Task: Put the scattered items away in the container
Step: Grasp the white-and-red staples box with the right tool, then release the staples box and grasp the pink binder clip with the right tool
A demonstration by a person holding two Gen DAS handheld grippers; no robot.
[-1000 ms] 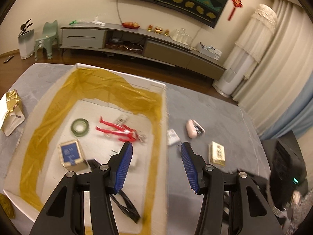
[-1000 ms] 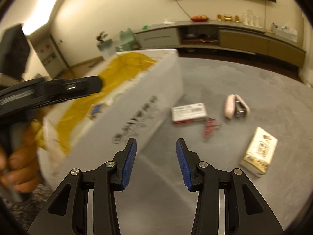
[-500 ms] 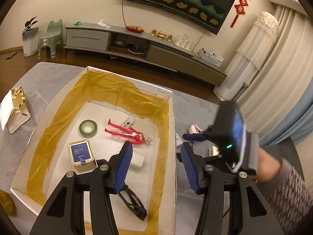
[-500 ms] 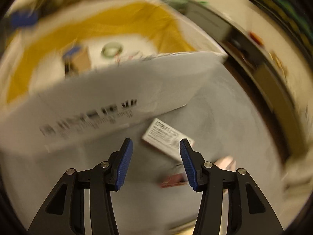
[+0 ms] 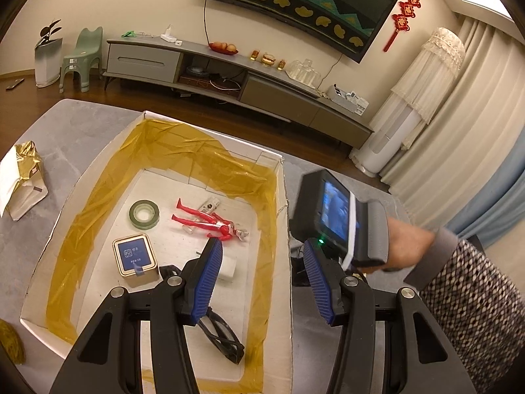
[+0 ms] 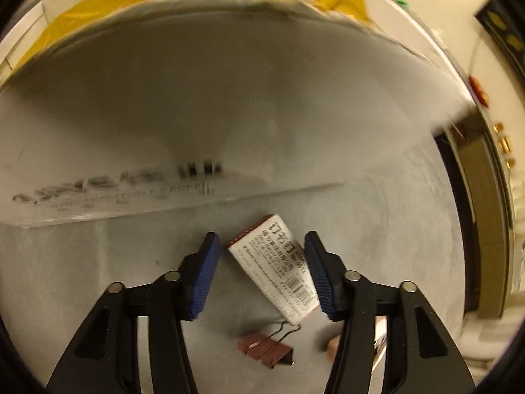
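Right wrist view: we see the box wall (image 6: pixel 229 105) smeared by motion, its printed lettering (image 6: pixel 124 187) unreadable, and a pinkish object (image 6: pixel 333 346) mostly hidden behind the right gripper (image 6: pixel 259 271) arm. Left wrist view: our glasses (image 5: pixel 223 341) are partly covered by the left gripper (image 5: pixel 259 282) (lenses unclear); the handheld's screen (image 5: pixel 334 211) shows a picture too small to read.

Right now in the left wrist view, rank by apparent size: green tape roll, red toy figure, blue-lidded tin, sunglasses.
Largest to smallest, as they look in the box:
1. Red toy figure, longest.
2. Sunglasses, partly hidden by the left tool and nearer the camera, so unsure against the figure.
3. Blue-lidded tin.
4. Green tape roll, close to the tin.
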